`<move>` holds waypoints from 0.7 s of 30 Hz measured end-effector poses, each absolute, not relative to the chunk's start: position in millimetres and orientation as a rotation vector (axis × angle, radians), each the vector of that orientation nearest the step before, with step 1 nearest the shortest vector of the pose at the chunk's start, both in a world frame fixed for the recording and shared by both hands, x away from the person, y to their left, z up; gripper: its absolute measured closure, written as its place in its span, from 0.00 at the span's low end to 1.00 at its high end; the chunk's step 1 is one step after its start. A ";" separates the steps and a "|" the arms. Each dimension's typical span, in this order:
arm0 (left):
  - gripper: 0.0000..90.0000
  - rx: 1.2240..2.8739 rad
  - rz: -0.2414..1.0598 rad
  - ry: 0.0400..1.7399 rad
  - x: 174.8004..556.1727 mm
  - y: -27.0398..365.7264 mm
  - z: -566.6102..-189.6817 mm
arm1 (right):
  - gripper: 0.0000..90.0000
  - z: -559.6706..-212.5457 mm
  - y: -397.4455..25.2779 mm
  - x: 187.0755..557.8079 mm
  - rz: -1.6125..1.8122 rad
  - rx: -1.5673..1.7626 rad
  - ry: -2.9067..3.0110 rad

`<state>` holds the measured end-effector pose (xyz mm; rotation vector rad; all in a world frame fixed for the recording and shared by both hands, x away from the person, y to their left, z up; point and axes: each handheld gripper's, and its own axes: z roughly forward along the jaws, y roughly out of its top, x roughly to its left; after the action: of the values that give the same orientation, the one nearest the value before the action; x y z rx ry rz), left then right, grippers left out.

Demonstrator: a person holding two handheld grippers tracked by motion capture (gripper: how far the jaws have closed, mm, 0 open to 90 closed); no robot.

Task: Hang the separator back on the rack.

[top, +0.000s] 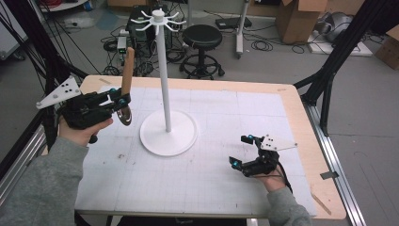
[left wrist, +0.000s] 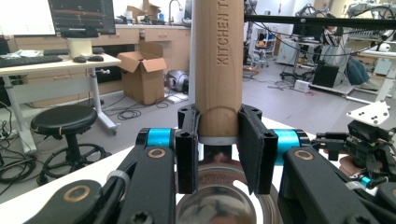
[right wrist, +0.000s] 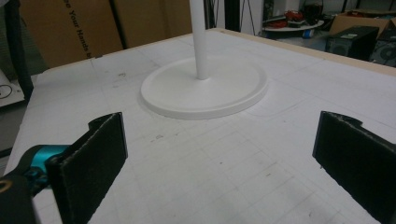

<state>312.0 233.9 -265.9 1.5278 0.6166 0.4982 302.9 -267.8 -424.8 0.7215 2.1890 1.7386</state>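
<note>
— Over the table's left side, what's happening?
— The left gripper is clamped on a wooden-handled utensil, held upright beside the white stand. Looks like a hanging step; next it must rise to a top hook.
— And the right gripper?
— Jaws wide apart, empty, low over the mat.
— Anything unclear?
— The utensil's metal end is half hidden; any hanging hole is cut off.

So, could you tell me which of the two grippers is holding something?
The left gripper: its jaws are shut on the wooden handle of a utensil, held upright beside the white stand. The right gripper is open above the table.
</note>
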 end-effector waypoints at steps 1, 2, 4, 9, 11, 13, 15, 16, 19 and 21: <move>0.77 1.527 0.499 0.616 312.1 233.6 -264.8 | 0.02 -424.8 -267.8 303.0 1.739 0.724 2.189; 0.77 1.525 0.501 0.614 312.3 233.4 -263.6 | 0.02 -424.9 -267.8 303.1 1.739 0.722 2.190; 0.77 1.524 0.505 0.615 312.3 233.0 -261.0 | 0.02 -425.1 -267.7 303.2 1.739 0.722 2.191; 0.77 1.526 0.519 0.609 313.2 232.2 -256.3 | 0.02 -424.9 -267.7 303.0 1.742 0.724 2.190; 0.77 1.527 0.521 0.610 313.7 231.8 -255.2 | 0.02 -424.8 -267.8 303.1 1.741 0.722 2.188; 0.77 1.528 0.526 0.613 313.9 231.0 -254.2 | 0.02 -424.8 -267.7 303.1 1.743 0.722 2.186; 0.77 1.536 0.531 0.611 314.4 230.7 -253.1 | 0.02 -424.8 -267.5 302.9 1.744 0.725 2.187; 0.77 1.534 0.531 0.613 314.6 230.3 -252.5 | 0.02 -424.9 -267.4 302.8 1.742 0.724 2.191; 0.77 1.534 0.533 0.616 315.0 229.9 -250.7 | 0.02 -425.0 -267.1 302.8 1.742 0.725 2.192; 0.77 1.532 0.534 0.614 315.3 229.4 -249.7 | 0.02 -425.1 -267.2 302.9 1.742 0.725 2.193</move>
<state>315.3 229.4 -249.7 1.5321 0.6137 0.5340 302.9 -267.2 -425.1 0.7249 2.1926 1.7417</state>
